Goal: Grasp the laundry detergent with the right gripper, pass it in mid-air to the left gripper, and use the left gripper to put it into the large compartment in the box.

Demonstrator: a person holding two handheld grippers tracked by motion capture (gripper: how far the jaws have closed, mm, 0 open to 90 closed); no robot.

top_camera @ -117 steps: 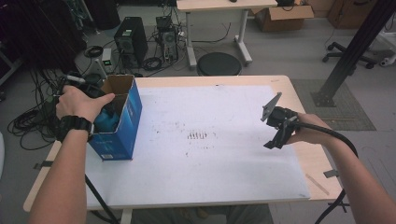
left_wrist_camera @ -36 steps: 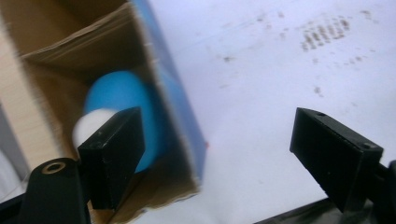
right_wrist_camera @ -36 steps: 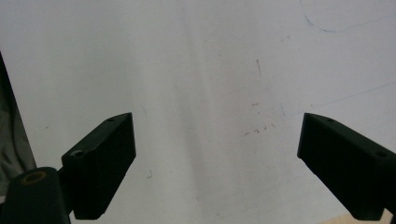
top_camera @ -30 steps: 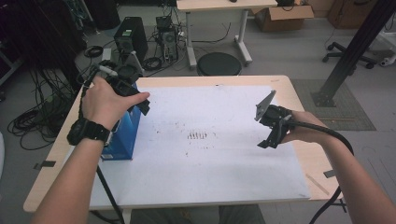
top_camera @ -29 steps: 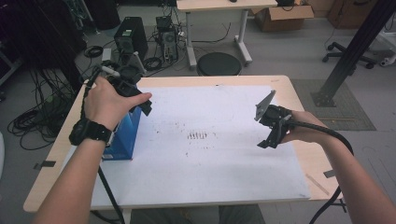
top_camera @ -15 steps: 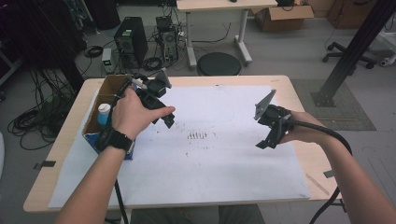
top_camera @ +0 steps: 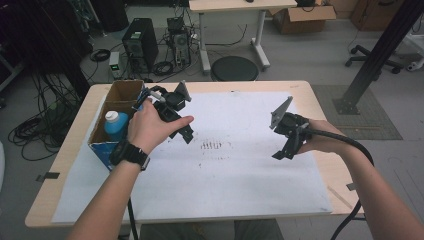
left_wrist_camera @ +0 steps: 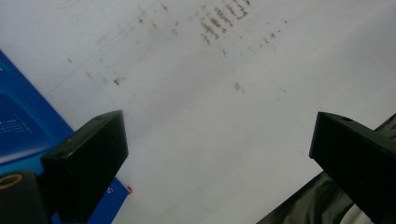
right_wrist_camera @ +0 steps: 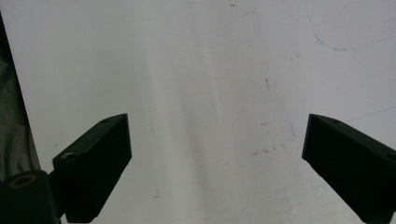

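Left gripper point(top_camera: 186, 134), jaws spread and empty, hovers over the white sheet point(top_camera: 235, 170) just right of the blue box point(top_camera: 102, 150); right gripper point(top_camera: 286, 150), jaws likewise spread and empty, hangs well right of the box. A blue bottle point(top_camera: 116, 125) with white cap stands upright inside the box. Judged step: between box and sheet, nothing carried. The next move likely calls for reaching into the box and closing on the bottle.

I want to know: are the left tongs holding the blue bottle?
No, the left tongs are open over white paper, and the blue bottle stands in the box.
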